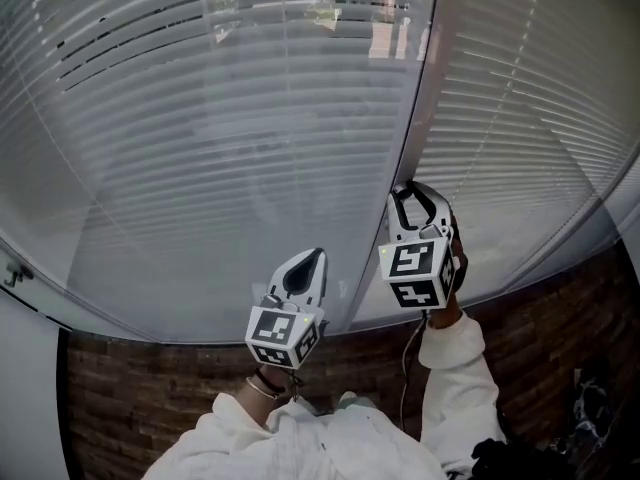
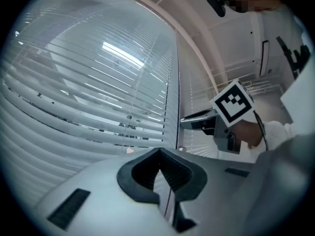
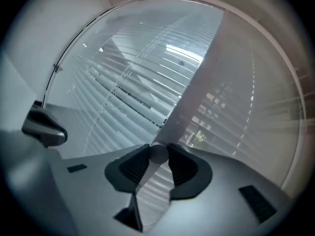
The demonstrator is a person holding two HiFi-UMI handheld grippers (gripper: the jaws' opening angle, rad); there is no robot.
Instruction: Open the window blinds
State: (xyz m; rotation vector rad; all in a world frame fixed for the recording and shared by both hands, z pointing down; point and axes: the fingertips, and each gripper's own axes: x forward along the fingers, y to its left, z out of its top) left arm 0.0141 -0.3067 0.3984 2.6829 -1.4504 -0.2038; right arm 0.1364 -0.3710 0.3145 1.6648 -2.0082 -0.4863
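Pinching the wand (image 3: 158,154) is the R tongs' (image 1: 415,193) job right now: both ribbed pads press on the thin round rod, close to the post (image 1: 428,78) that splits the two window panels. It's prob held there b/c a twist of that rod tilts the slats (my read, not a thing seen). The L tongs (image 1: 312,263) are pressed together w/ nothing in them. They hang just left of the R one and point at the window, apparently idle since the job needs only one grip.

The blinds (image 1: 230,158) hang straight ahead, covering both panels. The slats lie mostly shut, w/ a few gaps near the top letting bits of greenery outside show, so the task looks early.

Writing: none readable and no brand, only black-and-white square patterns on the marker cubes (image 1: 415,273).
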